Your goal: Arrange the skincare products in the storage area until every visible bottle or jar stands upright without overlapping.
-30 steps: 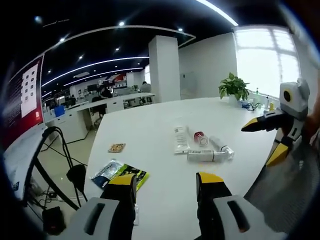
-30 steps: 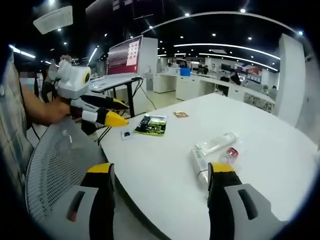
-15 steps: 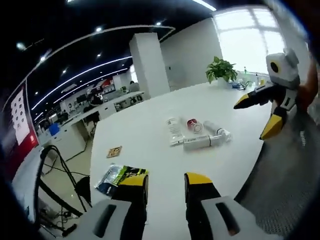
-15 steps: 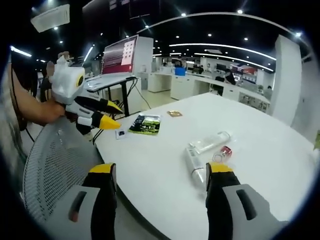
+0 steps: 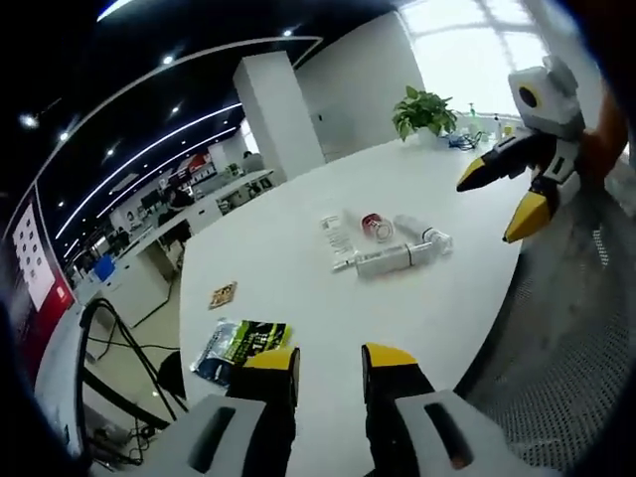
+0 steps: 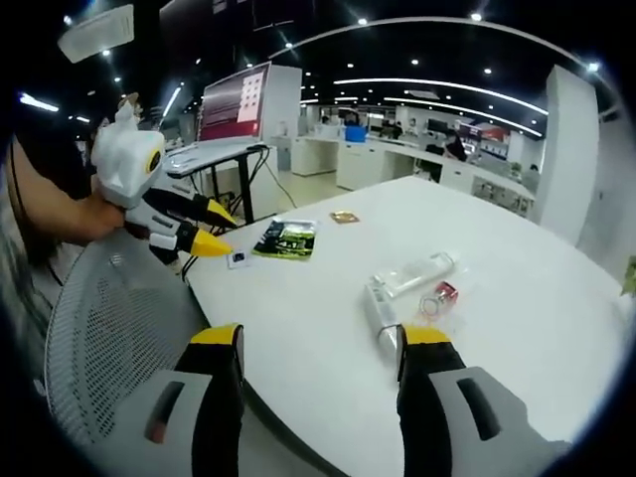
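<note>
Several skincare products lie on their sides in a cluster on the white table [image 5: 298,288]: a white tube [image 5: 383,260], a flat clear bottle [image 5: 336,238], a small red-capped jar [image 5: 373,225] and another clear bottle [image 5: 422,235]. In the right gripper view the white tube [image 6: 380,308], clear bottle [image 6: 417,273] and red jar [image 6: 437,296] lie side by side. My left gripper [image 5: 330,360] hovers well short of them, open with a narrow gap and holding nothing. My right gripper [image 6: 320,343] is open and holding nothing, off the table's near edge. Each gripper appears in the other's view: right gripper [image 5: 507,189], left gripper [image 6: 204,229].
A green packet [image 5: 243,343] and a small brown card [image 5: 223,294] lie on the table apart from the products. A grey mesh chair back [image 6: 109,328] stands against the table's edge under both grippers. A potted plant [image 5: 422,107] sits at the far end.
My left gripper's jaws have come closer together, and the right one's jaws have narrowed slightly. Both cameras have shifted with the hands. The products have not moved.
</note>
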`<state>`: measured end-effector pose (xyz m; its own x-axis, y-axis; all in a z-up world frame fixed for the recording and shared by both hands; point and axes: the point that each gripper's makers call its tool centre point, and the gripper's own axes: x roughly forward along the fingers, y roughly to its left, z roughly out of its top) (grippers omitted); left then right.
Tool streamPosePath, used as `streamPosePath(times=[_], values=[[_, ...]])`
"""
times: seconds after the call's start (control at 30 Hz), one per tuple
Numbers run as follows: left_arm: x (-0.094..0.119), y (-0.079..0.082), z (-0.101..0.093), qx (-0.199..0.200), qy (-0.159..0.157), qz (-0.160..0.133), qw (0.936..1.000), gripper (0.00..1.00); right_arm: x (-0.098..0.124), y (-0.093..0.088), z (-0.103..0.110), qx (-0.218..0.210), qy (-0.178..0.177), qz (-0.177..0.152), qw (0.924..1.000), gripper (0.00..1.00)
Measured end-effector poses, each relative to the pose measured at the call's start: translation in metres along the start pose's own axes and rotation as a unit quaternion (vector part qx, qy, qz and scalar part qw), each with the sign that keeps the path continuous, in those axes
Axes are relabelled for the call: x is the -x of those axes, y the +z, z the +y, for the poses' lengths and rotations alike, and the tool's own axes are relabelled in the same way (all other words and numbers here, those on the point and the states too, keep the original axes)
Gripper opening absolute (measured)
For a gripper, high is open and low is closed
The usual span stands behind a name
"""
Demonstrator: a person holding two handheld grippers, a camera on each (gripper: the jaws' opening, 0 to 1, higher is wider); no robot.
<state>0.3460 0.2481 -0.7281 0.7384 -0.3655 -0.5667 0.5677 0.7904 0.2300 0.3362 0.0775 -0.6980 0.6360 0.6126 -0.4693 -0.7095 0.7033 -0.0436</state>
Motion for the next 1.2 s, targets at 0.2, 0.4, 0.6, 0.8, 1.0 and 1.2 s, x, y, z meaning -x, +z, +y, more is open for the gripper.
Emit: streamPosePath(times=[0.2,0.4,0.6,0.8,1.0,1.2], values=[[-0.001,-0.004,-0.009,-0.015,-0.016,0.017,0.9996,0.26,-0.002,-0.002,0.003,0.002,0.01,0.009,0.9999,0.6],[-0.003,-0.005,-0.016,-0.005,-0.035,0.023,0.9991,0.26,0.0,0.003,0.003,-0.016,0.019,-0.002,0.9997,0.61],[-0.006,-0.01,-0.021,-0.003,-0.045,0.037,0.9983,0.28,0.0,0.006,0.007,-0.019,0.031,-0.008,0.9993,0.63],[-0.007,-0.009,-0.021,0.0,-0.046,0.036,0.9983,0.31,0.002,0.01,0.0,-0.028,0.032,-0.015,0.999,0.63],[-0.009,-0.015,-0.021,-0.004,-0.046,0.049,0.9977,0.31,0.011,0.022,-0.023,-0.124,0.031,-0.039,0.991,0.63],[-0.012,-0.03,-0.021,0.007,-0.053,0.084,0.9951,0.32,-0.008,0.038,-0.053,-0.029,0.064,-0.023,0.9973,0.69]])
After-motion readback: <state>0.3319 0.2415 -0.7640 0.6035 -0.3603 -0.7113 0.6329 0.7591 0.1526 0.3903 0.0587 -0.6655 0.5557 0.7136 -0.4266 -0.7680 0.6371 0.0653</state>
